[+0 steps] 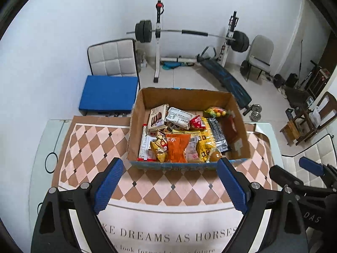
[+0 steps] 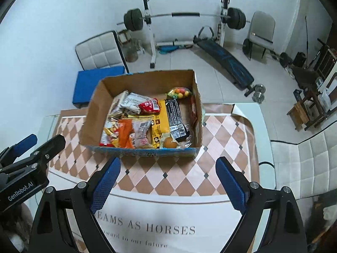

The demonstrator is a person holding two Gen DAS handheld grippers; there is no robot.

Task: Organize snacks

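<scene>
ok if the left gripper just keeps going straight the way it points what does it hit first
Probably the near wall of the cardboard box, though depth is hard to judge. The left gripper is open and empty above the checkered mat.

Barbell (image 1: 185,32) on white rack by wall. Padded chair (image 1: 112,59) behind blue cushion (image 1: 108,91). Dark bench (image 1: 227,78) on floor, dumbbells (image 1: 256,111) near. Checkered mat (image 1: 88,145) on table.

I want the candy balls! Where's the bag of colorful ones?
The candy bag sits in the far right corner of the cardboard box, in both views, just beyond the black packet.
</scene>
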